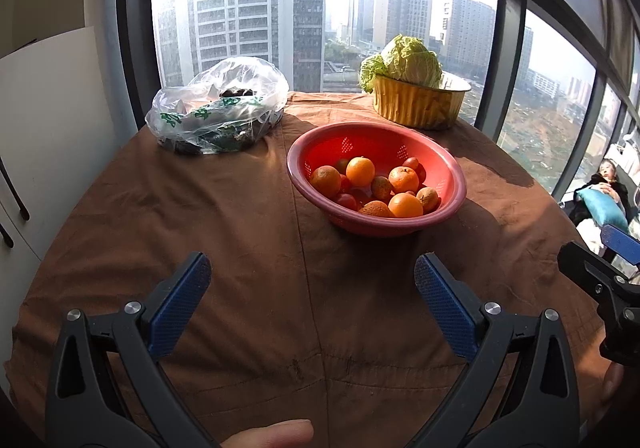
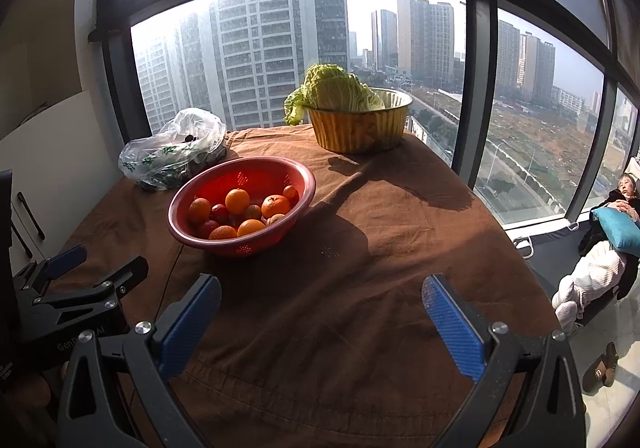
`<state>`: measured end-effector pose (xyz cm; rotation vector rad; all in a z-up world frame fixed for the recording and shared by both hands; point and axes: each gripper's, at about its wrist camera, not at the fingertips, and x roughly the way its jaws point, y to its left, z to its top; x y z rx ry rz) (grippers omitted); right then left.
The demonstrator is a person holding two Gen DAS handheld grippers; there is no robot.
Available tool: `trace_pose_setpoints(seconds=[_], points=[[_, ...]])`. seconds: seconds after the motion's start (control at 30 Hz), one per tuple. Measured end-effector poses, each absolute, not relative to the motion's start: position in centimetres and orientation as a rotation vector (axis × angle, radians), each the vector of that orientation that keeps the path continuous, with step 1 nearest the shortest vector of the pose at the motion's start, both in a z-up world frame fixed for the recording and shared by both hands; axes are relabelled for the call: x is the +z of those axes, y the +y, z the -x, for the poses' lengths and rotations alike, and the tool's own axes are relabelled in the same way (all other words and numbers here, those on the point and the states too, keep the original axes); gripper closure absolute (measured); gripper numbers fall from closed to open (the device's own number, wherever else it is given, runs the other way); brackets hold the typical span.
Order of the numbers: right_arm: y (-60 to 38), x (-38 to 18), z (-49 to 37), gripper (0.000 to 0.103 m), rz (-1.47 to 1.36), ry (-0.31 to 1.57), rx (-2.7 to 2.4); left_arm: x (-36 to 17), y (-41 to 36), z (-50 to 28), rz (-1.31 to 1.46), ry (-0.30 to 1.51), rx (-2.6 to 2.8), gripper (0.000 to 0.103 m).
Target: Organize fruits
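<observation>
Fruit (image 1: 370, 186) all sits piled in the red colander (image 1: 454, 172) mid-table, oranges mixed with small red ones; left gripper (image 1: 312, 280) and right gripper (image 2: 320, 300) both hover near, jaws wide, holding nothing, so could be sorting ahead or everything already gathered

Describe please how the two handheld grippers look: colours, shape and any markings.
Both the left gripper and the right gripper have black plastic clamp-like arms with triangular cut-outs and silver round rivets. Their flat fingers carry blue textured pads. White lettering on the left gripper's body is only partly readable.
</observation>
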<state>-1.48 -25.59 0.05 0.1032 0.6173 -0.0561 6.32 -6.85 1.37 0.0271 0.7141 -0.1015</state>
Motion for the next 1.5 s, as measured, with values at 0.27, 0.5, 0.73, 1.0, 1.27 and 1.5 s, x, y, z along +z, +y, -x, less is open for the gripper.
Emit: trace_pose_setpoints(seconds=[0.27, 0.5, 0.73, 1.0, 1.27, 1.5], points=[[-25.5, -0.2, 1.3, 0.0, -0.102, 0.63, -0.053, 0.9, -7.0, -6.4, -0.025, 0.725, -0.095, 0.0], [-25.5, -0.3, 1.4, 0.0, -0.102, 0.633, -0.053, 0.6, -7.0, -6.5, -0.024, 0.729, -0.092, 0.0], [-25.4, -0.4, 1.5, 0.0, -0.103, 0.635, -0.053, 0.5, -7.0, -6.5, -0.02, 0.733, -0.087, 0.0], [-25.3, -0.5, 1.6, 0.0, -0.101, 0.639, -0.053, 0.4, -7.0, -6.4, -0.02, 0.732, -0.087, 0.0], [-25.3, -0.5, 1.5, 0.0, -0.103, 0.643, -0.055, 0.4, -7.0, -6.5, -0.021, 0.734, -0.088, 0.0], [-25.3, -0.7, 1.5, 0.0, -0.103, 0.646, -0.053, 0.2, -7.0, -6.4, -0.02, 0.735, -0.08, 0.0]])
